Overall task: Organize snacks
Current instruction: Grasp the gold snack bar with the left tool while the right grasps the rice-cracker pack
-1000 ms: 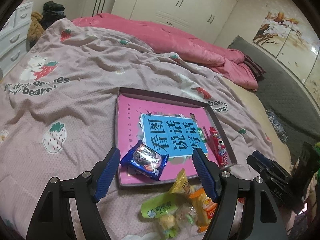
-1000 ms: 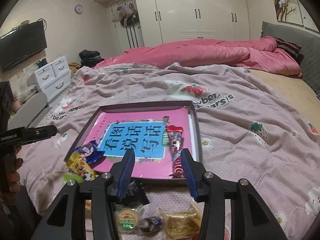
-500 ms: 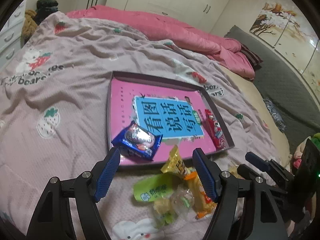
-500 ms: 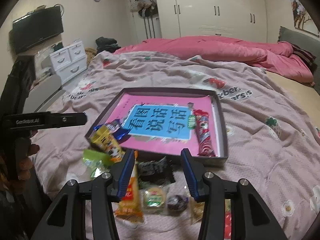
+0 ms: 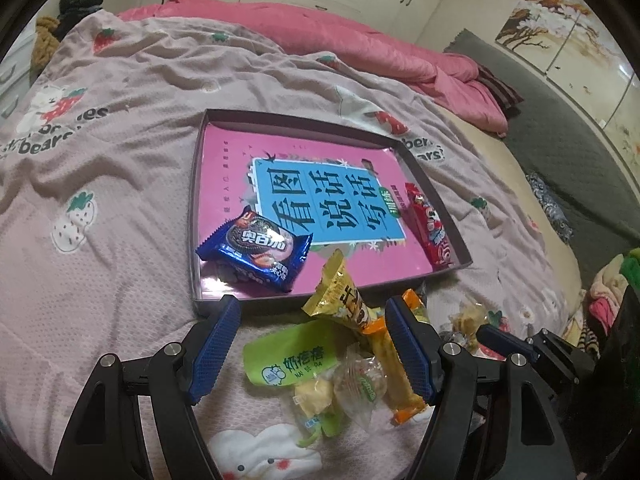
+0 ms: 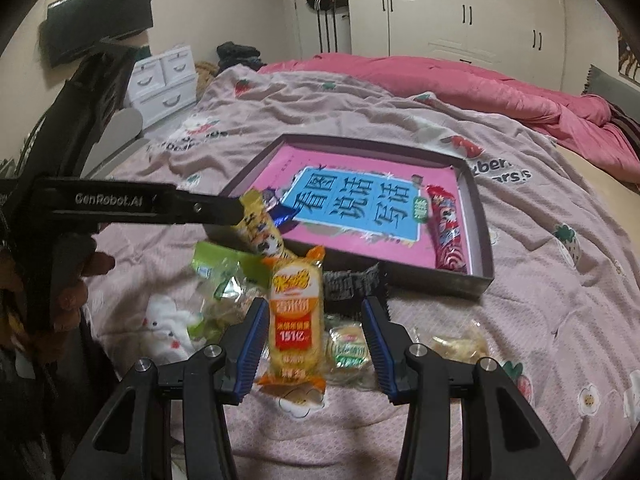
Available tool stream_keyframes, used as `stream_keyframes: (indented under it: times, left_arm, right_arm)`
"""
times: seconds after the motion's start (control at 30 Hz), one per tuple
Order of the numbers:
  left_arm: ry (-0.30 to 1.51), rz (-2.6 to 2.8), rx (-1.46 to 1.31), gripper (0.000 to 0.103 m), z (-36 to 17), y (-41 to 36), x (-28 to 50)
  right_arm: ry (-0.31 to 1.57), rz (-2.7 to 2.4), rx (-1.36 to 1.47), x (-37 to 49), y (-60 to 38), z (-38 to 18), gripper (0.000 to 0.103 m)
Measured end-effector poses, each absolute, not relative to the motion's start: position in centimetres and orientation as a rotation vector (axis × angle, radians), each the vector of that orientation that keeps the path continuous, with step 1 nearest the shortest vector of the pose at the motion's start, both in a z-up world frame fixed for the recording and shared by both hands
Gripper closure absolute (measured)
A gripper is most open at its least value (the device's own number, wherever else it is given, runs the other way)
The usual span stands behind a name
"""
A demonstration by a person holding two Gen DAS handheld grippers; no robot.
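A dark tray [image 5: 195, 200] [image 6: 478, 216] holding a pink book lies on the bedspread. A blue cookie packet [image 5: 256, 248] rests across its near left corner, and a red bar [image 5: 430, 224] [image 6: 448, 232] lies along its right wall. In front of the tray is a loose pile: green packet [image 5: 288, 356], yellow packet [image 5: 340, 304] [image 6: 260, 228], orange packet [image 5: 396, 364] [image 6: 296, 320]. My left gripper [image 5: 314, 344] hovers open over the green and yellow packets. My right gripper [image 6: 314, 344] stands open around the orange packet, pads not pressing it.
More snacks lie near the right gripper: a black packet [image 6: 352, 284], a round green-labelled one [image 6: 348, 350], a clear-wrapped pastry [image 6: 460, 344]. A pink quilt [image 6: 480, 88] is bunched at the bed's far side. White drawers [image 6: 164, 80] stand at left. A hand [image 6: 76, 280] holds the left gripper.
Both grippers have come down and closer to the snack pile. The right one swung left, so the orange packet now lies between its fingers. Neither jaw opening changed.
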State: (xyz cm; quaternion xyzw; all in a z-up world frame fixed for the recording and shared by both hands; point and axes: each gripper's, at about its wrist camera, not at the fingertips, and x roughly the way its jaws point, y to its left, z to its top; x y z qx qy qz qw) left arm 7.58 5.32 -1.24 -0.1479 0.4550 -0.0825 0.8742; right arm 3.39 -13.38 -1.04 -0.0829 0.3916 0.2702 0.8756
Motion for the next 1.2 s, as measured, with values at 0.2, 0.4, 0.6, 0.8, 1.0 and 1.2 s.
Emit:
stream_keyframes:
  times: [0.2, 0.4, 0.6, 0.8, 1.0, 1.2]
  left_arm:
    - [0.955, -0.178, -0.298, 0.027, -1.7, 4.8, 7.8]
    - [0.95, -0.188, -0.285, 0.027, -2.1, 4.3, 8.3]
    - [0.949, -0.191, -0.277, 0.027, -2.4, 3.9, 8.8]
    - [0.945, -0.204, -0.31, 0.027, -2.7, 3.8, 9.3]
    - [0.954, -0.212, -0.321, 0.041, -3.2, 3.4, 9.9]
    - [0.96, -0.216, -0.275, 0.079, -3.4, 2.5, 10.3]
  right_arm:
    - [0.841, 0.589, -0.218, 3.2, -12.2, -2.2, 0.056]
    - [0.841, 0.605, -0.284, 3.3, -10.9, -3.5, 0.056]
    - [0.827, 0.598, -0.358, 3.5, -9.8, -4.6, 0.056]
    - [0.824, 0.608, -0.377, 4.0, -9.5, -5.2, 0.067]
    - [0.821, 0.612, -0.376, 4.1, -9.5, -5.3, 0.068]
    - [0.833, 0.617, -0.324, 4.5, -10.2, -5.1, 0.068]
